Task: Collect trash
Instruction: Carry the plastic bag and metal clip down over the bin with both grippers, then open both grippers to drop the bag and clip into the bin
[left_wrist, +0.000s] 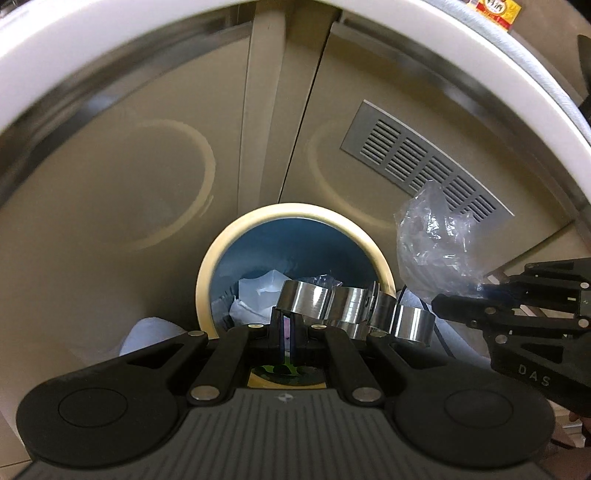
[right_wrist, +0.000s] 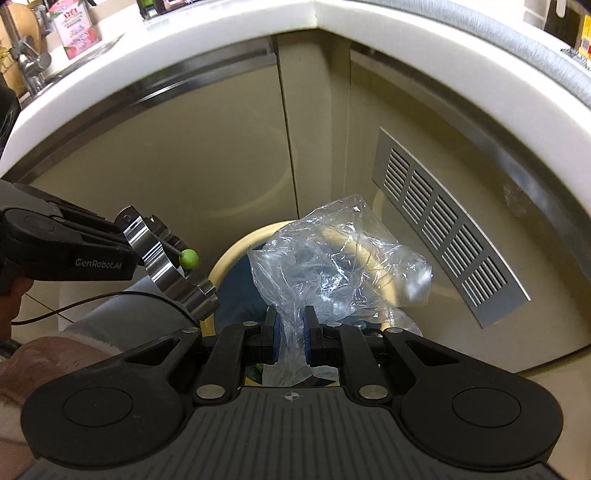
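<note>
My left gripper (left_wrist: 288, 325) is shut on a shiny wavy metal strip (left_wrist: 351, 306), which sticks out to the right of the fingers. It hangs over a round bin with a cream rim (left_wrist: 210, 266) and blue inside, holding white paper (left_wrist: 258, 291). My right gripper (right_wrist: 291, 325) is shut on a crumpled clear plastic bag (right_wrist: 332, 262) above the same bin's rim (right_wrist: 229, 254). In the right wrist view the left gripper (right_wrist: 129, 243) comes in from the left with the metal strip (right_wrist: 162, 266) and a small green ball (right_wrist: 188, 258) on it. The right gripper (left_wrist: 443, 302) and bag (left_wrist: 432, 243) show at the left wrist view's right.
The bin stands on the floor against beige cabinet doors (right_wrist: 184, 155) under a white countertop edge (right_wrist: 221, 48). A metal vent grille (right_wrist: 443, 236) is set into the right-hand door. A grey trouser leg (right_wrist: 122, 317) and a thin black cable (right_wrist: 74, 306) lie left of the bin.
</note>
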